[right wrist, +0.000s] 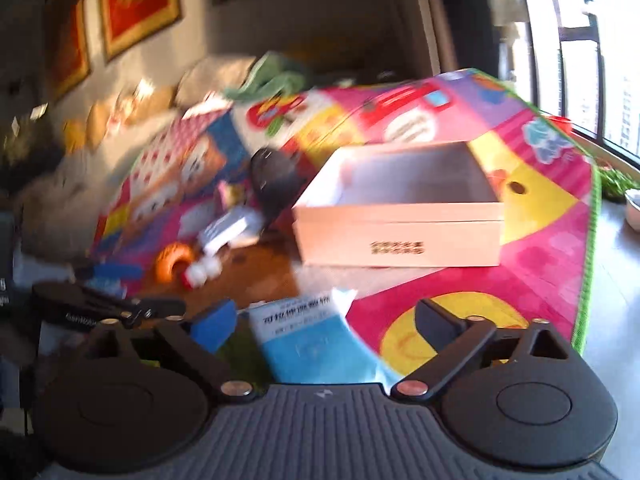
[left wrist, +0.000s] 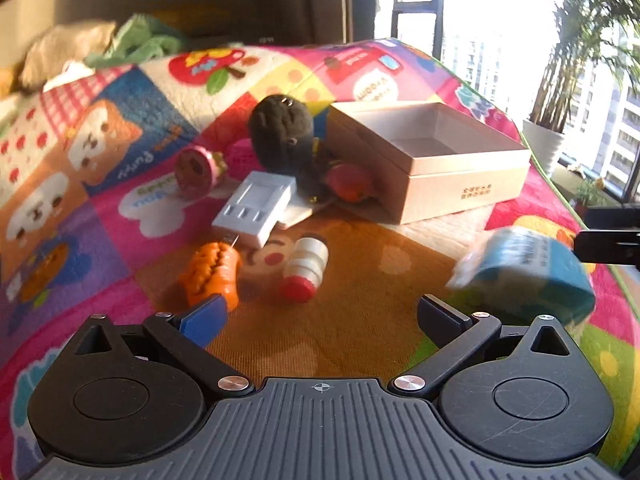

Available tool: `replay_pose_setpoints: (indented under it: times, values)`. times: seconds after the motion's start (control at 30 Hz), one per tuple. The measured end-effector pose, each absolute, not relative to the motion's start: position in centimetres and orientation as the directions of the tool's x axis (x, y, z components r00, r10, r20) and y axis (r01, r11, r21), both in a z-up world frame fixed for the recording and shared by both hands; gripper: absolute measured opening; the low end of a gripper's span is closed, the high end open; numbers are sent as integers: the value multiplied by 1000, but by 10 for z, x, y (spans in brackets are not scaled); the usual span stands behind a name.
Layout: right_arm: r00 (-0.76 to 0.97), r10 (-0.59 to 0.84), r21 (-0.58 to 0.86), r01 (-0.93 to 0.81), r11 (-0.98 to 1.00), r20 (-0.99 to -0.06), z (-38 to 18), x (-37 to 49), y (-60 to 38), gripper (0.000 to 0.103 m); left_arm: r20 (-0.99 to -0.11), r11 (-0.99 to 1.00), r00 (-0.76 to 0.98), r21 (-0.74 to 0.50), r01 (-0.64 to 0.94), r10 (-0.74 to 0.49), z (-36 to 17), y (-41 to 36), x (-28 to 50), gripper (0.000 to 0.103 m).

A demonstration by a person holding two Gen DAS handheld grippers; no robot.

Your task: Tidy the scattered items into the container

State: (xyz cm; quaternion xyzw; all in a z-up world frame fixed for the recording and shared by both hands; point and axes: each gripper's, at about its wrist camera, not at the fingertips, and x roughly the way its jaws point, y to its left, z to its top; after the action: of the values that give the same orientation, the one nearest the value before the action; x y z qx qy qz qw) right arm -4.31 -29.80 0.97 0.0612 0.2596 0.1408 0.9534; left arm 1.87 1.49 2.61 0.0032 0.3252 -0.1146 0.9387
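Both sets of jaws stand wide open, and neither one holds anything. Between the fingers of the left gripper (left wrist: 320,316) there is only the bright play mat (left wrist: 120,208). Low in the right wrist picture, a blue packet (right wrist: 308,340) lies on the mat between the fingers of the right gripper (right wrist: 324,320), but the pads do not press on it. This picture is blurry.

In the left wrist picture, the box (left wrist: 464,184) sits in the upper right part, and it looks empty inside. So the tidy-up has hardly begun, as far as I can tell.

Lots of things lie on the mat in the middle of that picture. I see a dark stuffed toy (left wrist: 280,132), a white charger (left wrist: 256,208), an orange toy (left wrist: 214,276), a small white bottle with a red cap (left wrist: 306,270), a pink round toy (left wrist: 196,168) and a red toy (left wrist: 350,182) right by the box. All of them need to go in, and the blue packet too.
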Motion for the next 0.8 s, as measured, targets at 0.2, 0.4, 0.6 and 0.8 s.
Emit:
replay_pose_setpoints:
  times: [0.2,0.4,0.6,0.8]
  values:
    - [823,281,258,-170,951,-493,-6,-37,-315,103,-652,947,688,-212,240,-321,15,34,43,103]
    - [808,298,343,-128,931,-507,-23,-36,-323,103,-656,961,704,-228,159,-272,18,51,69,103]
    - [795,318,384,-117,916,-516,-37,-38,-325,103,-599,962,752,-160,222,-274,33,29,50,98]
    - [806,303,373,-111,921,-509,-38,-40,-322,103,-612,967,752,-93,238,-244,24,9,59,65]
